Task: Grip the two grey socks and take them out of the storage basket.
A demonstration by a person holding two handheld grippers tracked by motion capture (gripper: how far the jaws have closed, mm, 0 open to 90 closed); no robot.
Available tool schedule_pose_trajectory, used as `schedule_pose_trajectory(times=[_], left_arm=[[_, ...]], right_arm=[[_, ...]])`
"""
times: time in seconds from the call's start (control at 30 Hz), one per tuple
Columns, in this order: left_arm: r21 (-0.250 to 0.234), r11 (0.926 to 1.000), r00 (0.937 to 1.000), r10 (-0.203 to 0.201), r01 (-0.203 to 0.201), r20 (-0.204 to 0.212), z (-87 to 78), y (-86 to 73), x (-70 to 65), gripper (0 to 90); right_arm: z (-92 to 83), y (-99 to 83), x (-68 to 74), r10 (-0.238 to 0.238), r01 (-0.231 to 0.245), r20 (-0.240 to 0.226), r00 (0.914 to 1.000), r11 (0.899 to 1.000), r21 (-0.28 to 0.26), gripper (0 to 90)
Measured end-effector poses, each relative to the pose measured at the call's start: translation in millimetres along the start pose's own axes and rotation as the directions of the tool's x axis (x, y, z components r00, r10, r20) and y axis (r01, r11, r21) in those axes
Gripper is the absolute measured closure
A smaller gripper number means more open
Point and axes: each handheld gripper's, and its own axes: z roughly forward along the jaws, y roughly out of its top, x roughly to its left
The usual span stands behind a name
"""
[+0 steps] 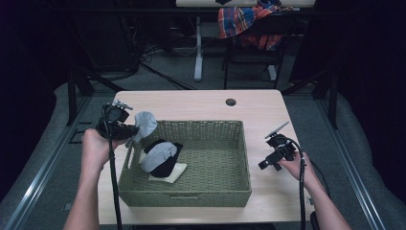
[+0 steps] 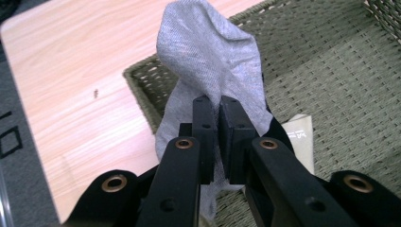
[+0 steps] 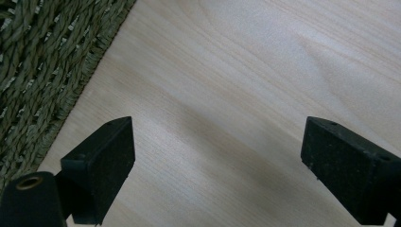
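We work at a pale wooden table (image 1: 206, 103) with a light grain and a small round dark grommet hole (image 1: 231, 102) near its far edge; it stands on grey carpet, flanked by metal floor rails, with dark curtains on both sides of the room. Beyond the table we see the white leg of another desk, a tangle of cables on the floor, and a chair draped with a plaid cloth (image 1: 246, 21) in red, blue and orange. A woven green basket (image 1: 230, 191) sits in the middle of our table. Our left gripper (image 1: 130, 135) hangs over the basket's left rim with its jaws clenched on a grey sock (image 1: 144, 123) — in the left gripper view the pads pinch the fabric tight, and the sock (image 2: 208, 61) rises above them, with the basket corner behind it. Inside the basket lie a second grey sock (image 1: 159, 156), a black sock (image 1: 167, 165) beneath it, and a cream cloth (image 1: 174, 173) under both. Our right gripper (image 1: 266, 165) rests low over bare wood to the right of the basket, well apart from the socks — its jaws stand released and wide, with nothing between them.
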Motion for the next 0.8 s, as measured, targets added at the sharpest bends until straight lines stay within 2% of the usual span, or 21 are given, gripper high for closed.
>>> schedule_pose_trajectory(times=[0.27,0.3,0.5,0.57,0.63,0.67,0.8], left_arm=[[-0.015,0.9994,0.9989,-0.033,0.032,-0.035,-12.3,-3.9,14.1,86.3],[-0.020,0.9990,0.9982,-0.041,0.040,-0.043,-13.2,-5.4,16.4,86.3],[-0.022,0.9969,0.9948,-0.076,0.075,-0.067,-16.0,-12.2,27.9,86.3],[-0.020,0.9957,0.9928,-0.091,0.090,-0.078,-15.9,-15.0,32.9,86.3],[-0.025,0.9936,0.9911,-0.112,0.110,-0.072,-15.5,-18.3,39.0,86.3],[-0.026,0.9914,0.9878,-0.130,0.128,-0.086,-13.0,-22.1,43.9,86.3],[-0.017,0.9883,0.9837,-0.152,0.151,-0.096,-9.1,-27.7,51.3,86.3]], right_arm=[[1.2,-0.8,-0.2,0.013,-0.013,0.003,0.9999,1.000,-0.019,10.4],[0.2,-0.2,-0.8,0.003,-0.003,0.006,1.0000,1.000,-0.003,10.4],[0.3,0.1,-0.8,-0.002,0.002,0.004,1.0000,1.000,0.005,10.4],[0.5,0.1,-0.8,0.000,0.000,0.004,1.0000,1.000,0.005,10.4],[0.6,0.0,-1.1,0.002,-0.002,-0.001,1.0000,1.000,0.004,10.5],[1.0,-0.1,-1.0,0.002,-0.002,0.003,1.0000,1.000,0.004,10.4],[1.0,-0.1,-1.1,0.001,-0.001,0.003,1.0000,1.000,0.005,10.4]])
